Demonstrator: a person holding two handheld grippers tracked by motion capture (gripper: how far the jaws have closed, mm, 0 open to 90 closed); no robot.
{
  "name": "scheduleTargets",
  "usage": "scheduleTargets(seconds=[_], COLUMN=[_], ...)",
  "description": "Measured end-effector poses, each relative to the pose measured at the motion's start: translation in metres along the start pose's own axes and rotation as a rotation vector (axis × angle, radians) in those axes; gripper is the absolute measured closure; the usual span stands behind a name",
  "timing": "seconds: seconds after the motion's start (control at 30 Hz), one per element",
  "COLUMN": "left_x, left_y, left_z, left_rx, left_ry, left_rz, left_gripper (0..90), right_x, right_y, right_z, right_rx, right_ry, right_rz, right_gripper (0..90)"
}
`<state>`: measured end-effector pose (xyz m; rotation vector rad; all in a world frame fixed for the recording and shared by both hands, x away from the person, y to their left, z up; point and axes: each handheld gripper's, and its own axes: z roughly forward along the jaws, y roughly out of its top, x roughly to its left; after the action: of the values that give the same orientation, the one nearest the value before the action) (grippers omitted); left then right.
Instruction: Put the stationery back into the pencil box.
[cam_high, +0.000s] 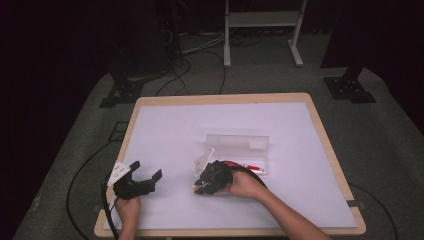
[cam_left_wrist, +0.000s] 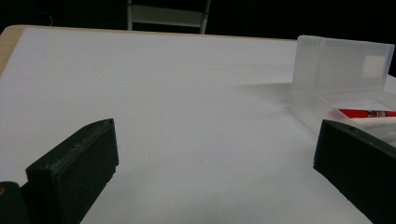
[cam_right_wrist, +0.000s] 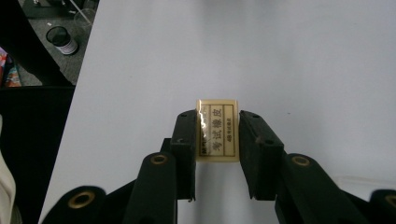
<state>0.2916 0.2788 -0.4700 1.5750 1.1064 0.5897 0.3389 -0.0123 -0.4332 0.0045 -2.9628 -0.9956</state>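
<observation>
Right gripper (cam_right_wrist: 217, 133) first: its two black jaws are clamped on a small cream eraser (cam_right_wrist: 217, 128), one pad on each long side, printed label facing up at the camera. The eraser sits squarely between the fingertips, its far end poking just past them, over the white table sheet (cam_right_wrist: 280, 56). In the high view the same right gripper (cam_high: 202, 186) is low over the near middle of the sheet, the eraser (cam_high: 199, 189) a pale speck at its tip, pointing toward the person's left.

Just behind and beyond that gripper lies the clear plastic pencil case (cam_high: 240, 150), lid standing open, with a red pen (cam_high: 250, 166) lying in its tray. From the left gripper view, the case (cam_left_wrist: 343, 65) sits ahead and to the right, the red pen (cam_left_wrist: 366, 113) resting inside.

Over to the left gripper (cam_high: 145, 175): well apart from the right one, near the front left of the sheet, its jaws spread wide with nothing between them, only bare white sheet (cam_left_wrist: 187, 93) below.
</observation>
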Motion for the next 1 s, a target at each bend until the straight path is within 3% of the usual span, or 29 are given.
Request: scheduleTargets(seconds=[1.0], left_x=[-0.001], left_y=[0.0], left_z=[0.0], left_rx=[-0.002], left_ry=[-0.001], left_rz=[0.0], left_gripper=[0.0], right_x=[-0.029], right_y=[-0.006], right_z=[-0.049], right_rx=[-0.061], right_ry=[-0.128], right_rz=[0.071], right_gripper=[67.7])
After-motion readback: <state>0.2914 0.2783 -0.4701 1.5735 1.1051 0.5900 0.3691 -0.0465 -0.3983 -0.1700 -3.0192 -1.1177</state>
